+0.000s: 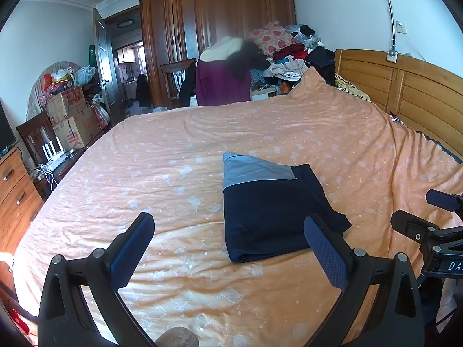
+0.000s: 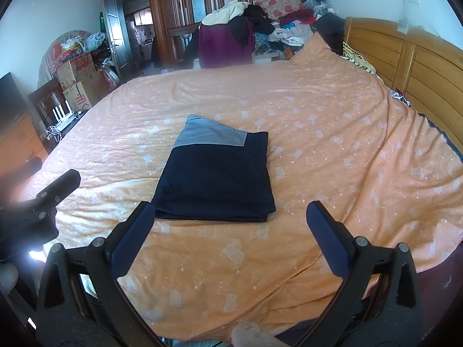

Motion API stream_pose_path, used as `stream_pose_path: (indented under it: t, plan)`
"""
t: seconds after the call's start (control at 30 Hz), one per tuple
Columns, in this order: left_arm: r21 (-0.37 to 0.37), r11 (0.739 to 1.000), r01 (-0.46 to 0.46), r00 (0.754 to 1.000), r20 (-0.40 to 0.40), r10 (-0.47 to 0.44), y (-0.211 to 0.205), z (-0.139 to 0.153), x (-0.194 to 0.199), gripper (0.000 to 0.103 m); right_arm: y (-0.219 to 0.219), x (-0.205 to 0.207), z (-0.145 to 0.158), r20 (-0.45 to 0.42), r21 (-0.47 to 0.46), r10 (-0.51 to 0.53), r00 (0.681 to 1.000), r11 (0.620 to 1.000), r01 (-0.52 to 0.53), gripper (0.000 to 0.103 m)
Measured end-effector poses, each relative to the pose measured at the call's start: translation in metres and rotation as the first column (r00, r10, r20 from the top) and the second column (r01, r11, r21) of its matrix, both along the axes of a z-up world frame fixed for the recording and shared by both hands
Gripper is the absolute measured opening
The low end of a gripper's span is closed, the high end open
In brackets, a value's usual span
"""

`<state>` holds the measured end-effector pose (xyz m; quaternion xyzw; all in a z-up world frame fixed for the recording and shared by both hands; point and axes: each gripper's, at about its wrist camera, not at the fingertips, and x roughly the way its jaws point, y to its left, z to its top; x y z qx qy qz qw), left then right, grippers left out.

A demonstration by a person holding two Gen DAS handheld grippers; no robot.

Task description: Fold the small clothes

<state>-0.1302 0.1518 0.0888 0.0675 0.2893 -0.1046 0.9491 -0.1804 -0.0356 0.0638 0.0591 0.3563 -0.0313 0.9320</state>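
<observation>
Left gripper (image 1: pixel 228 231) is hovering wide open over the orange bedspread (image 1: pixel 173 150), gripping nothing — the folded navy garment (image 1: pixel 269 205) is lying flat just ahead, toward its right finger. Right gripper (image 2: pixel 231 217) is also hanging open and empty — the garment's sitting just beyond its fingertips.

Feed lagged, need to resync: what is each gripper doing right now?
Left gripper: open, holding nothing.
Right gripper: open, empty, near the folded navy garment.
</observation>
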Motion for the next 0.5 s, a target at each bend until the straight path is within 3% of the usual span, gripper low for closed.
stream_pose_path:
  t: [0.5]
  plan:
    - [-0.002,1.0,-0.001,1.0,-0.006,0.001,0.0003,-0.003,0.0021,0.103,0.0001,0.0005,-0.0013,-0.001,0.001,0.0,1.0,1.0,0.0,0.103]
